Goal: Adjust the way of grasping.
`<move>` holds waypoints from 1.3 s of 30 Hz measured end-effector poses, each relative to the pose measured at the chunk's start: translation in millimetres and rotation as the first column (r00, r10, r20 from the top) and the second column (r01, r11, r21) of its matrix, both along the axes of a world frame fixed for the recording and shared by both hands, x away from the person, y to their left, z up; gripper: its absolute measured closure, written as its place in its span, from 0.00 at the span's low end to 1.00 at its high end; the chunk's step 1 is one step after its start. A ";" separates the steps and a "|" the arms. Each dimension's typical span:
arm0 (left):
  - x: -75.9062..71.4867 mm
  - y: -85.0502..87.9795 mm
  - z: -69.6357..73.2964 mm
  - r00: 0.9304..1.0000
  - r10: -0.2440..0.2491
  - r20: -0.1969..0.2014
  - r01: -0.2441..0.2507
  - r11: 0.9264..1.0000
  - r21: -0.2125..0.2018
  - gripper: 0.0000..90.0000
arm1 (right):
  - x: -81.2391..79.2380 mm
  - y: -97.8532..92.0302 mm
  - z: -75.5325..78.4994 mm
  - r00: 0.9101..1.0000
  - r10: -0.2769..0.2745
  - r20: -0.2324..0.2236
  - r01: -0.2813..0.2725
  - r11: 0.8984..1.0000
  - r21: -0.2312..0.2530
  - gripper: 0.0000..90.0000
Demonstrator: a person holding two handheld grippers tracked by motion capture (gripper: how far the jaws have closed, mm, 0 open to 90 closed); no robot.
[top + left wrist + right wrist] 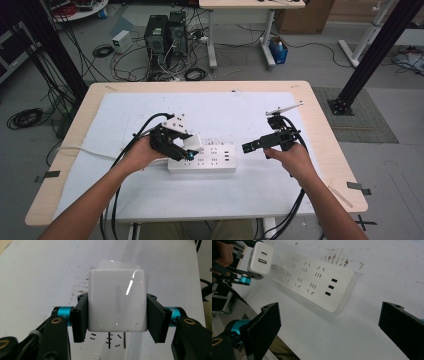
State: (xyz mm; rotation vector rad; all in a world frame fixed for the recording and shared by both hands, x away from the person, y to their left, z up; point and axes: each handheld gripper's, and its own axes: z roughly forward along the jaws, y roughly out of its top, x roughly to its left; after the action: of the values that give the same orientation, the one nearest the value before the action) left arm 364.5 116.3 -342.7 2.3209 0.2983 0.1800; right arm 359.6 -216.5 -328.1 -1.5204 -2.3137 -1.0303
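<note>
So from where I'm sitting, the biggest thing is the light wooden table (320, 125) with a white sheet (240, 185) spread over most of it. Lying flat near the middle of that sheet is the long white plastic power strip (212, 162), sockets facing up and three dark USB slots at one end. My left gripper (117, 315) is over the strip's left end, and its black fingers (81, 315) are clamped on both sides of a glossy white cube-shaped wall charger (117, 300), so it's pinched tight. The charger's two metal prongs (117, 340) hang down right above the socket slots; I can't tell if they're touching the strip. My right gripper (329, 332) sits off to the strip's right, close but apart from it, with its fingers (265, 322) spread wide and holding nothing, just bare sheet between them.
</note>
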 end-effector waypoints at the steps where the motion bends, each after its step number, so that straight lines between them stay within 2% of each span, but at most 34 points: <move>1: 0.0 -1.1 -0.2 1.000 -0.003 0.002 0.003 1.000 -0.008 0.47 | -0.3 0.8 0.4 1.000 0.000 -0.007 0.000 1.000 0.011 0.04; 4: 1.8 -5.6 -1.7 1.000 -0.021 0.002 0.022 1.000 -0.020 0.47 | -0.9 5.0 1.4 1.000 0.002 -0.028 0.000 0.999 0.045 0.04; 8: 3.6 -8.1 -3.5 0.999 -0.038 -0.001 0.038 0.999 -0.031 0.47 | -1.1 7.3 1.8 0.999 0.003 -0.036 -0.001 0.998 0.055 0.04; 10: 4.1 -9.9 -4.1 0.999 -0.051 -0.004 0.051 0.998 -0.041 0.47 | -0.9 10.1 2.2 0.998 0.002 -0.056 0.003 0.997 0.075 0.04; 16: 2.8 -14.6 -5.2 0.997 -0.076 0.001 0.076 0.996 -0.052 0.47 | 0.6 12.6 1.5 0.997 -0.005 -0.079 0.012 0.996 0.091 0.04; 17: 1.9 -16.9 -5.1 0.996 -0.085 0.003 0.085 0.994 -0.067 0.47 | 1.6 13.4 1.2 0.996 -0.005 -0.084 0.013 0.995 0.097 0.04; 20: 1.8 -19.0 -5.1 0.996 -0.089 0.006 0.090 0.993 -0.077 0.47 | 2.5 15.3 1.3 0.996 -0.004 -0.090 0.013 0.995 0.098 0.04; 26: -0.2 -27.2 -3.4 0.993 -0.112 0.022 0.114 0.988 -0.106 0.47 | 5.4 26.5 2.5 0.993 0.024 -0.120 -0.008 0.991 0.130 0.04; 39: -3.3 -42.7 -0.1 0.990 -0.132 0.050 0.137 0.986 -0.099 0.47 | 14.5 52.3 -0.1 0.986 0.067 -0.153 -0.041 0.985 0.168 0.05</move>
State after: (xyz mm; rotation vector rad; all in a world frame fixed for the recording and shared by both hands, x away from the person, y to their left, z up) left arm 361.2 73.5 -342.8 2.2237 0.1251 0.1446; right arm 374.1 -164.2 -328.2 -1.4144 -2.0958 -1.0193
